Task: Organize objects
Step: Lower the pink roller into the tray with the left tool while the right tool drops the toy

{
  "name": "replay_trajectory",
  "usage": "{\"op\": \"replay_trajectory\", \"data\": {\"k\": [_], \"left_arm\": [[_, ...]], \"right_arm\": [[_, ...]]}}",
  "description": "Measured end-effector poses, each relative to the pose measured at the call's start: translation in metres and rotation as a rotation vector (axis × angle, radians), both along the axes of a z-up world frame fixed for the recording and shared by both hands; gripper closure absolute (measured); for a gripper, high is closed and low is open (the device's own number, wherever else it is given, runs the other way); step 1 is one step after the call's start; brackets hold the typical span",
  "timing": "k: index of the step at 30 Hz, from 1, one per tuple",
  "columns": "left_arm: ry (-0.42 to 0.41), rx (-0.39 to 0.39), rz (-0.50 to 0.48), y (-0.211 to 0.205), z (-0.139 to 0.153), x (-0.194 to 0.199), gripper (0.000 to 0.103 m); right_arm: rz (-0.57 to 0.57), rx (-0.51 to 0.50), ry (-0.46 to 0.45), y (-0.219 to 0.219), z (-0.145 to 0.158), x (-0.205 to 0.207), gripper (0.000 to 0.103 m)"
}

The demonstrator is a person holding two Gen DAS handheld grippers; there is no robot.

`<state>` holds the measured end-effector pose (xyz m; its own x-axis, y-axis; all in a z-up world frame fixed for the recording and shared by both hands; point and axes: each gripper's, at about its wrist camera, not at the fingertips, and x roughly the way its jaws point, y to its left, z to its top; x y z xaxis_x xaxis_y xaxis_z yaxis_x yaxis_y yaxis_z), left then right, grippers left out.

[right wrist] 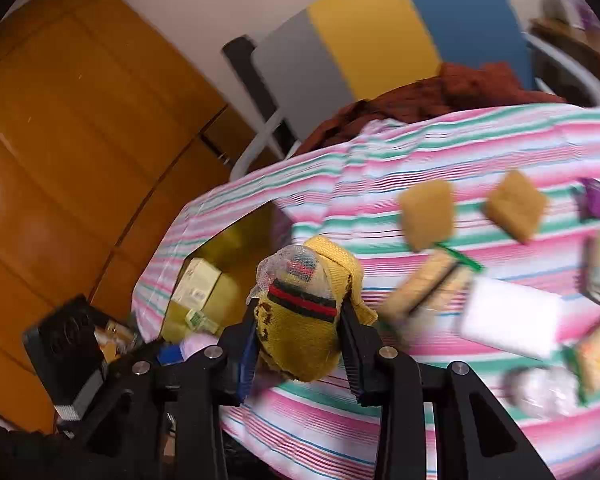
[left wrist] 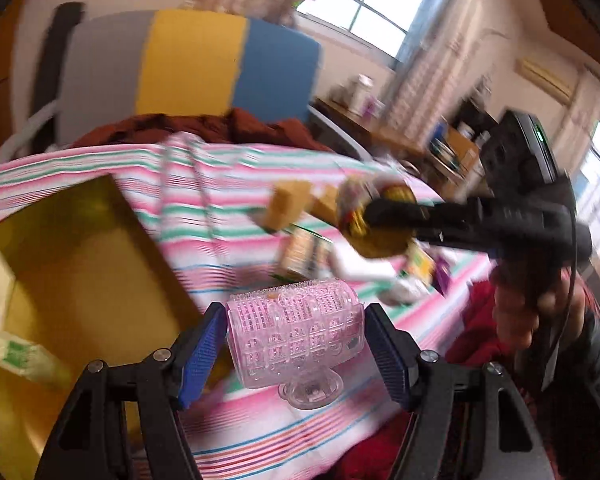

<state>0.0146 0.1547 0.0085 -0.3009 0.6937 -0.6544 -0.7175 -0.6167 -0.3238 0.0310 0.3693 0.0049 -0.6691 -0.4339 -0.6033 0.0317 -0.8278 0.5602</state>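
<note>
Left claw (left wrist: 296, 354): we are gripping the pink roller (left wrist: 296, 340), long axis crosswise between the pads.
Right claw (right wrist: 300, 344): we are clamping the yellow sock bundle (right wrist: 300, 320).
Yellow box (left wrist: 80, 264): lying left of both; left claw nearer.

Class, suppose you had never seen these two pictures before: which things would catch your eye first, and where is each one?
First, the clear pink holder held between the left gripper's blue pads, above the striped cloth. Next, the yellow knitted roll with its red and black band, clamped in the right gripper. Behind both stands a grey, yellow and blue panel, and a yellow box sits open at the cloth's left.
</note>
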Motion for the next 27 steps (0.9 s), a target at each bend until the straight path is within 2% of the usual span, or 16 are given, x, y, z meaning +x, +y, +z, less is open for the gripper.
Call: {"op": "replay_trajectory", "data": {"k": [3,7,11,14,16,18,20,21,22,27], "left_arm": [[0.006,0.008,0.100,-0.032,0.007,-0.014,0.031],[0.012,-0.018,0.247,-0.082,0.007,-0.030,0.031],[0.044,-0.092,0.395,-0.129,0.001,-0.038,0.031],[0.021,-0.126,0.461,-0.154,-0.011,-0.046,0.031],[0.012,-0.171,0.508,-0.164,-0.018,-0.050,0.030],[0.001,-0.201,0.549,-0.172,-0.026,-0.052,0.025],[-0.006,-0.214,0.594,-0.181,-0.029,-0.054,0.023],[-0.007,-0.215,0.612,-0.184,-0.029,-0.054,0.023],[-0.007,-0.212,0.625,-0.186,-0.029,-0.053,0.023],[0.007,-0.170,0.645,-0.186,-0.019,-0.054,0.023]], "right_arm": [[0.084,0.014,-0.005,-0.033,0.000,-0.019,0.066],[0.175,0.030,-0.010,-0.071,0.001,-0.037,0.066],[0.243,0.065,-0.030,-0.103,-0.003,-0.051,0.066],[0.273,0.088,-0.053,-0.120,-0.010,-0.059,0.064],[0.274,0.115,-0.075,-0.129,-0.016,-0.063,0.057],[0.272,0.127,-0.097,-0.133,-0.023,-0.065,0.056],[0.259,0.136,-0.124,-0.134,-0.029,-0.068,0.048],[0.254,0.136,-0.134,-0.135,-0.031,-0.068,0.038],[0.244,0.139,-0.140,-0.134,-0.033,-0.068,0.036],[0.228,0.148,-0.148,-0.130,-0.035,-0.064,0.036]]}}
